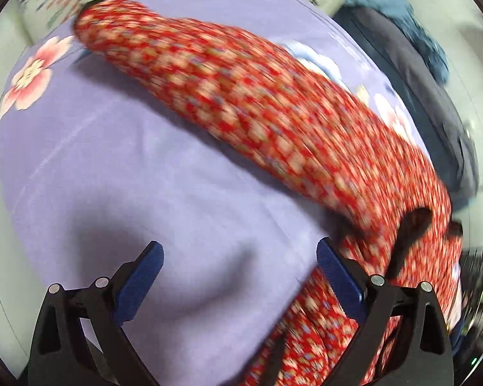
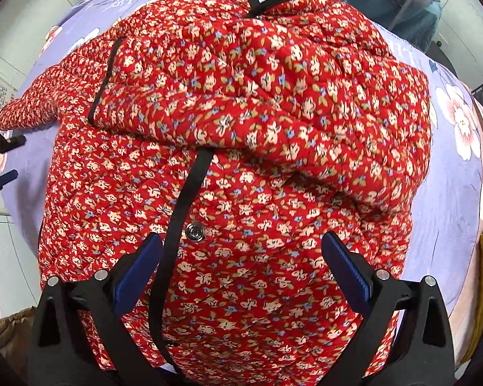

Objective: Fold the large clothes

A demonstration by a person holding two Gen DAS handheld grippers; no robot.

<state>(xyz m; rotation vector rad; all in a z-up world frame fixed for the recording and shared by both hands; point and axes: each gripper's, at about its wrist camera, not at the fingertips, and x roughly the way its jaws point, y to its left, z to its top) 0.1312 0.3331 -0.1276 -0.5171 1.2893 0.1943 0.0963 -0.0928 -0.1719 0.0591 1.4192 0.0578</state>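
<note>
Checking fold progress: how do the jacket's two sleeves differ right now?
One sleeve is folded across the jacket body, cuff on the chest; the other sleeve stretches out straight over the sheet, off the body. Both share the red floral quilting. Both tongs, left and right, are open.

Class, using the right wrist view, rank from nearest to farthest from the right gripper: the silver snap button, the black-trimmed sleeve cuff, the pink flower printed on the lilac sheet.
1. Silver snap button, just ahead, left of centre.
2. Black-trimmed sleeve cuff, upper left.
3. Pink flower, far right.
</note>
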